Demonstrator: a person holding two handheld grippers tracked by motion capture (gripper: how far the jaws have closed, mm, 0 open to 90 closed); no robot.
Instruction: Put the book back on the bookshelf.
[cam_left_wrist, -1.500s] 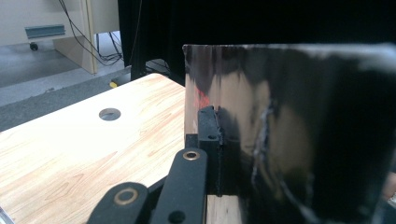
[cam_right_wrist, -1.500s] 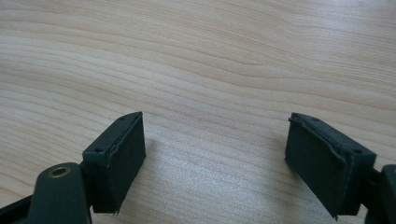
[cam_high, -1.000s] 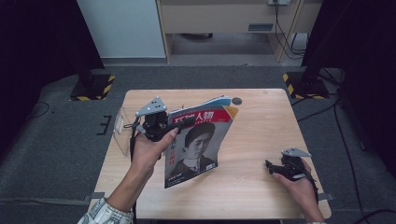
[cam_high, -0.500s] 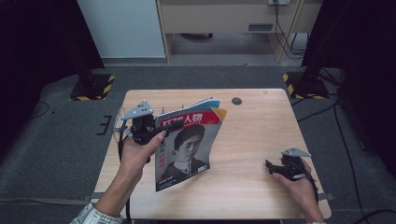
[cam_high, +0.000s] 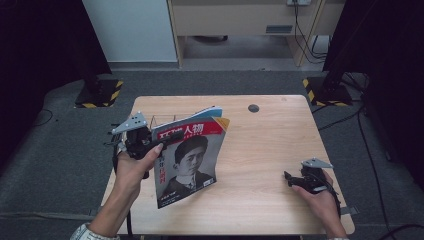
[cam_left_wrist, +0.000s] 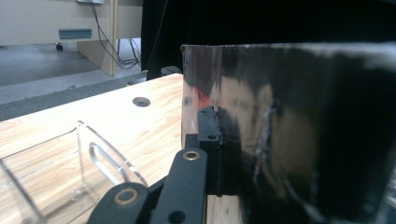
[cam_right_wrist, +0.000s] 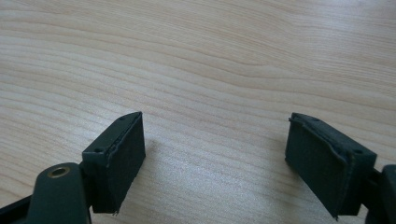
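A clear acrylic holder (cam_left_wrist: 70, 163) stands at the tabletop's (cam_high: 270, 150) left edge, just left of the left tool (cam_high: 150, 141), which is clamped on a magazine (cam_high: 187, 160) hanging long axis downward; the forearm reaches forward. Far right, the right tool (cam_high: 292, 178) rests gaping, holding nothing

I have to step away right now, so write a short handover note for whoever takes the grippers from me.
Left gripper: shut on the magazine, holding it by its top left corner, tilted above the table.
Right gripper: open, holding nothing, low over bare wood near the table's right front.
Clear plastic holder: on the table beside the left gripper.
Done: magazine picked up.
Left: probably setting it into the holder.
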